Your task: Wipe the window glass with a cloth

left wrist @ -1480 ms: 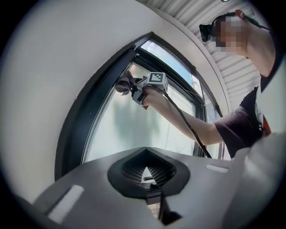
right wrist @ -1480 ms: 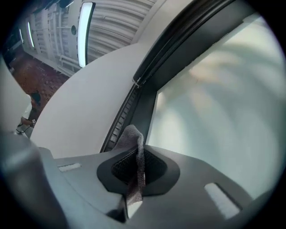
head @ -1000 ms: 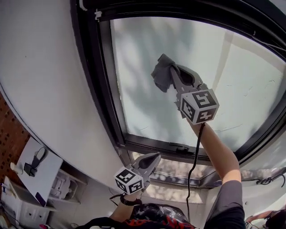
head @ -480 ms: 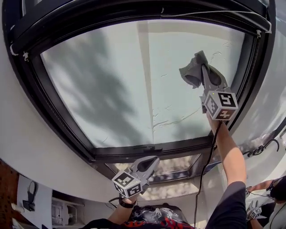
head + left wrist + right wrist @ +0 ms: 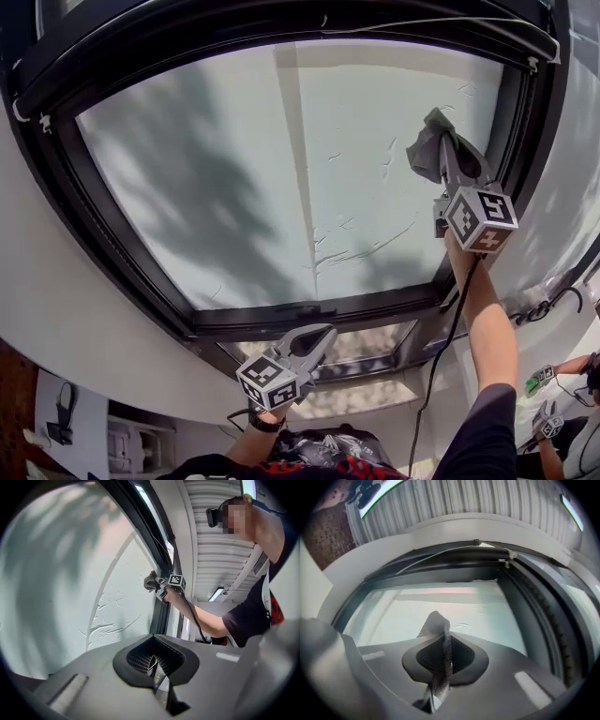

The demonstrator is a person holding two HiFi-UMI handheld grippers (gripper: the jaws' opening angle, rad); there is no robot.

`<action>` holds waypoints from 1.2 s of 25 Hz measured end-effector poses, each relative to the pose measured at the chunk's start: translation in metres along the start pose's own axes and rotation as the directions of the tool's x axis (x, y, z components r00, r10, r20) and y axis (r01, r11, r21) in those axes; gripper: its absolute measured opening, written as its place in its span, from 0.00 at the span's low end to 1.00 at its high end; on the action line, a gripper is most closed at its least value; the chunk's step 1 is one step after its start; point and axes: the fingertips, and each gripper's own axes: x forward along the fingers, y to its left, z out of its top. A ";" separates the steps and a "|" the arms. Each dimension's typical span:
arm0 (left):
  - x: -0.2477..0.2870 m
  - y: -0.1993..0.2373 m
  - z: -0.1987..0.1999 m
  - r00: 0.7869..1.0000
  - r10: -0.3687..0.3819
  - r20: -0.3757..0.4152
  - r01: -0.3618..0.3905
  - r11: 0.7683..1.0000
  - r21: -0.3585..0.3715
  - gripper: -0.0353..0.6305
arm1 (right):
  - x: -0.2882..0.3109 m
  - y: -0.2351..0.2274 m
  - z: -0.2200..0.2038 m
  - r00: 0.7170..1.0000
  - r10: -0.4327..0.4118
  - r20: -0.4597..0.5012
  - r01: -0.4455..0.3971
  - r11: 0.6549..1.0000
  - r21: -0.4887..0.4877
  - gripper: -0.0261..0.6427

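Note:
The window glass [image 5: 281, 169] is a large frosted pane in a black frame [image 5: 112, 225], with streaks near its middle. A grey cloth [image 5: 427, 145] is pressed on the glass near the frame's right side, with my right gripper [image 5: 441, 141] shut on it. In the right gripper view the cloth [image 5: 439, 653] runs between the closed jaws, its end against the glass [image 5: 440, 602]. My left gripper [image 5: 317, 336] hangs below the pane's bottom edge, shut and empty. From the left gripper view, the cloth [image 5: 151, 580] and right gripper [image 5: 157, 584] show far off against the glass [image 5: 70, 573].
White wall [image 5: 75, 319] surrounds the window. A smaller lower pane [image 5: 366, 347] sits beneath the main one. A cable [image 5: 450, 337] runs down along my right arm. Another person's gloved hands [image 5: 544, 394] show at the lower right. Shelving [image 5: 122, 441] stands at lower left.
My right gripper has carried the cloth across the glass from the pane's left part to near its right edge. The left gripper has stayed low under the frame.

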 end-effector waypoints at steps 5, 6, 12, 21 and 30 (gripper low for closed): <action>-0.044 0.021 0.005 0.997 0.072 0.031 -0.071 0.997 -0.020 0.06 | 0.027 0.162 0.020 0.951 0.296 0.093 -0.302 0.951 0.070 0.07; -0.058 0.028 0.008 0.993 0.110 0.046 -0.110 0.994 -0.020 0.06 | 0.035 0.201 0.021 0.925 0.363 0.108 -0.374 0.922 0.104 0.07; -0.166 0.071 0.025 0.943 0.313 0.116 -0.313 0.949 -0.016 0.06 | 0.066 0.406 -0.008 0.779 0.615 0.119 -0.626 0.754 0.200 0.07; -0.257 0.086 0.036 0.879 0.451 0.156 -0.455 0.890 -0.009 0.06 | 0.091 0.566 -0.045 0.697 0.714 0.068 -0.711 0.675 0.198 0.07; -0.239 0.087 0.036 0.914 0.368 0.174 -0.364 0.930 -0.052 0.06 | 0.081 0.489 -0.042 0.780 0.624 0.044 -0.624 0.771 0.132 0.07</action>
